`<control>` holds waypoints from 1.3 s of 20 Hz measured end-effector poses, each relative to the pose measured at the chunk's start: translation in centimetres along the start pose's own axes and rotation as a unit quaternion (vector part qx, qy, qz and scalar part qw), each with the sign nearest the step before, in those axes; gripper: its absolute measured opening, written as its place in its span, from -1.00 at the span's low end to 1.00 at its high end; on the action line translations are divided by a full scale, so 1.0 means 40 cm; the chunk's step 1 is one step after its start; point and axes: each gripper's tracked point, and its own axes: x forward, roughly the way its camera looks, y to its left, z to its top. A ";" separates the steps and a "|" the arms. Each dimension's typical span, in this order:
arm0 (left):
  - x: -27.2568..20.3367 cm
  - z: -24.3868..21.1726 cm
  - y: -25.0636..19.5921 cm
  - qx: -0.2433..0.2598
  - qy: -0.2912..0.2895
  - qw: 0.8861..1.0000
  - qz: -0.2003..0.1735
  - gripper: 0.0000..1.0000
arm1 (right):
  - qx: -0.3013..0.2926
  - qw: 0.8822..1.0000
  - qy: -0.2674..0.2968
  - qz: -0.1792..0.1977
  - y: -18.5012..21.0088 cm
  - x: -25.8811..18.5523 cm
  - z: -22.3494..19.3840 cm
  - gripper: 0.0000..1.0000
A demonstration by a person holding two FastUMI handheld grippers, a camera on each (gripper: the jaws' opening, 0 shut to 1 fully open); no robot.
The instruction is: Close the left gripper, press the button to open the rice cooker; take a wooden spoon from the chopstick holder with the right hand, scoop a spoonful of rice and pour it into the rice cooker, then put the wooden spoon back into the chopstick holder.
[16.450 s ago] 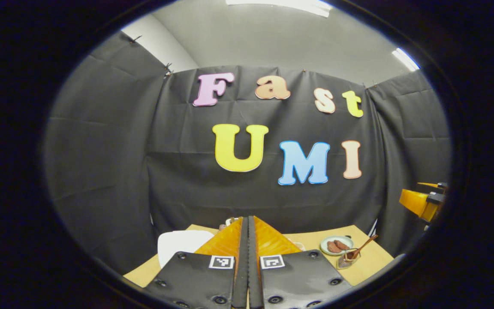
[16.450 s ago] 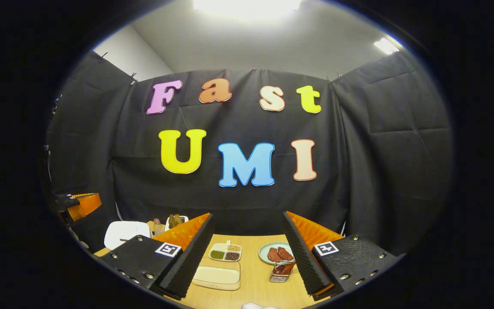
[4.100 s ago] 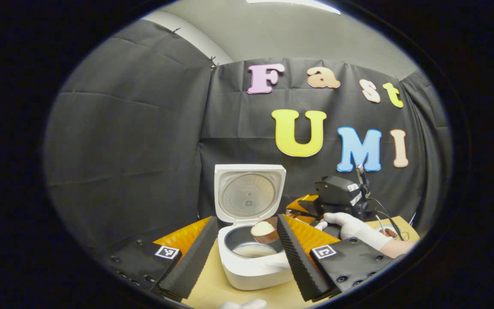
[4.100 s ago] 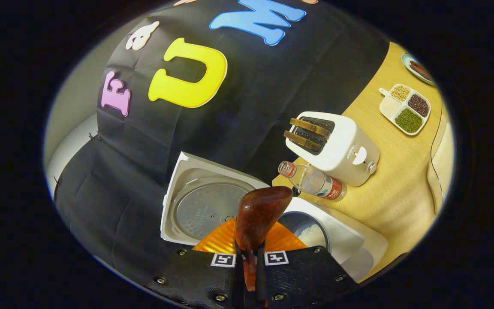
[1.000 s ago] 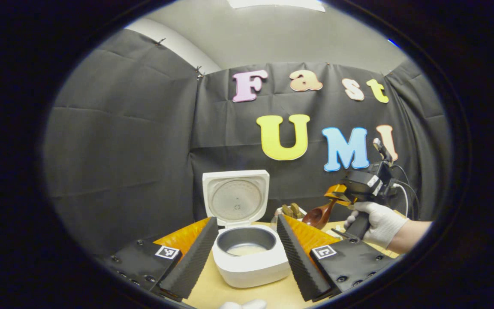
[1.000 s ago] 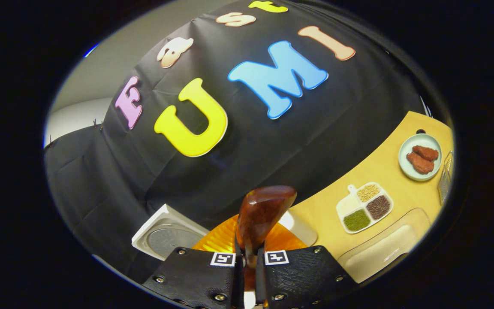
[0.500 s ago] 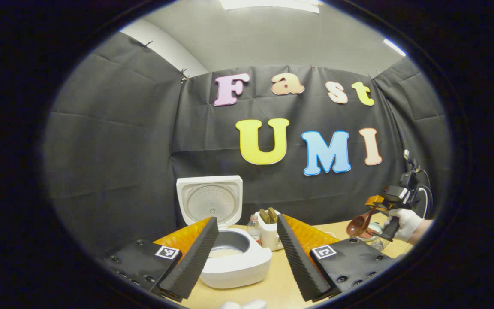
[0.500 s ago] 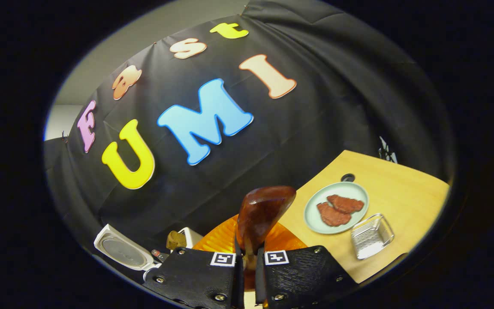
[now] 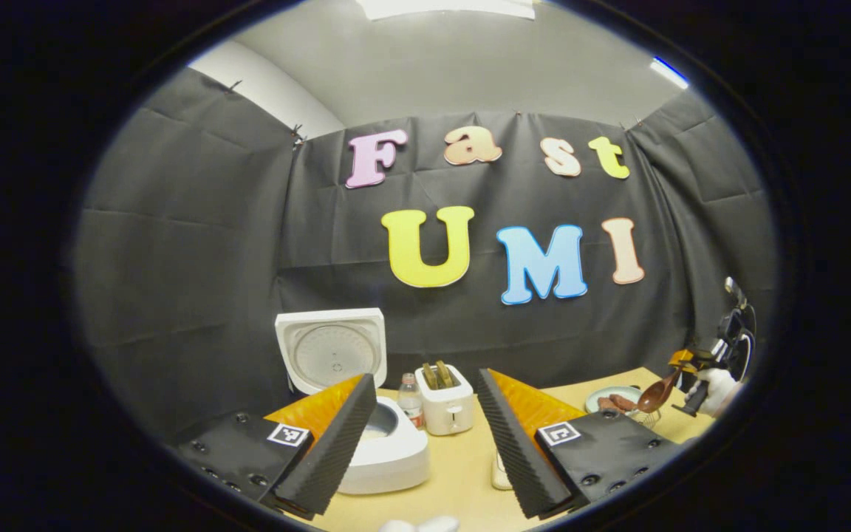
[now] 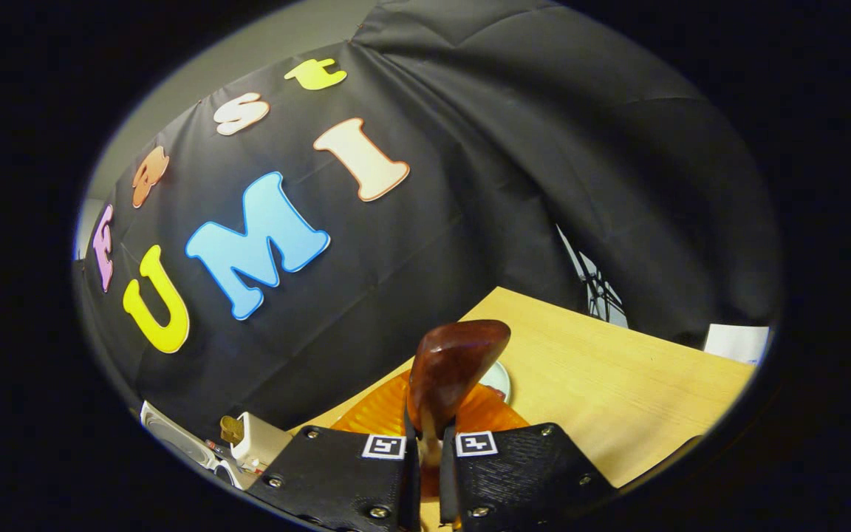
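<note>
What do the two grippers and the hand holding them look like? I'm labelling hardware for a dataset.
The left gripper has ridged fingers on black plates bearing square coded tags. The right gripper matches, with cables behind it. The hand wears a white glove.

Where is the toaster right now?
In the left gripper view the toaster stands at the back of the table, just right of a small bottle and the open rice cooker.
</note>
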 end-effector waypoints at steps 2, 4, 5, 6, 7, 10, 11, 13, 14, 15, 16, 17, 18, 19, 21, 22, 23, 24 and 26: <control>0.002 0.001 -0.023 0.002 0.003 1.000 0.002 0.93 | -0.006 1.000 0.007 -0.011 -0.040 0.022 -0.020 -0.80; 0.004 0.006 -0.043 0.012 0.003 1.000 0.006 0.90 | 0.005 1.000 0.022 -0.008 -0.060 0.043 -0.045 -0.79; 0.006 0.009 -0.053 0.017 0.003 1.000 0.006 0.90 | 0.008 1.000 0.027 -0.010 -0.068 0.051 -0.062 -0.79; 0.004 0.009 -0.060 0.022 0.003 1.000 0.007 0.90 | 0.005 0.999 0.030 -0.014 -0.078 0.062 -0.073 -0.79; 0.006 0.011 -0.067 0.024 0.002 1.000 0.006 0.92 | 0.000 0.999 0.033 -0.018 -0.088 0.069 -0.087 -0.79; 0.015 0.008 -0.094 0.028 0.007 1.000 0.004 0.92 | -0.006 0.999 0.049 -0.018 -0.098 0.084 -0.133 -0.79; 0.017 0.006 -0.098 0.027 0.008 1.000 0.004 0.93 | -0.011 0.998 0.052 -0.025 -0.108 0.091 -0.147 -0.79; 0.021 0.001 -0.107 0.027 0.011 1.000 0.003 0.94 | -0.018 0.997 0.062 -0.034 -0.125 0.106 -0.176 -0.79; 0.024 0.003 -0.110 0.029 0.012 1.000 0.003 0.93 | -0.025 0.997 0.069 -0.039 -0.135 0.110 -0.194 -0.79; 0.026 0.002 -0.113 0.033 0.013 0.999 0.002 0.95 | -0.030 0.997 0.064 -0.036 -0.136 0.108 -0.194 -0.79; 0.025 0.005 -0.112 0.036 0.012 0.999 0.003 0.97 | -0.032 0.997 0.062 -0.042 -0.139 0.116 -0.189 -0.78; 0.028 0.002 -0.108 0.036 0.013 0.999 0.003 0.99 | -0.029 0.997 0.066 -0.040 -0.138 0.110 -0.191 -0.79; 0.034 0.001 -0.108 0.034 0.014 0.999 0.002 0.99 | -0.026 0.997 0.066 -0.042 -0.143 0.112 -0.189 -0.79; 0.037 0.003 -0.108 0.032 0.015 0.999 0.000 0.99 | -0.024 0.996 0.069 -0.040 -0.141 0.112 -0.191 -0.79; 0.035 0.001 -0.104 0.028 0.015 0.999 0.000 0.99 | -0.029 0.996 0.074 -0.043 -0.148 0.105 -0.191 -0.70; 0.035 0.002 -0.102 0.027 0.016 1.000 -0.001 0.95 | -0.031 0.996 0.071 -0.040 -0.146 0.098 -0.185 -0.49; 0.036 0.004 -0.102 0.027 0.015 1.000 -0.003 0.95 | -0.042 0.996 0.067 -0.047 -0.153 0.084 -0.169 0.25; 0.036 0.004 -0.102 0.026 0.016 1.000 -0.005 0.95 | -0.057 0.995 0.058 -0.054 -0.160 0.070 -0.157 1.00; 0.036 0.007 -0.094 0.024 0.014 1.000 -0.009 0.97 | -0.087 0.995 0.035 -0.045 -0.133 0.023 -0.099 0.83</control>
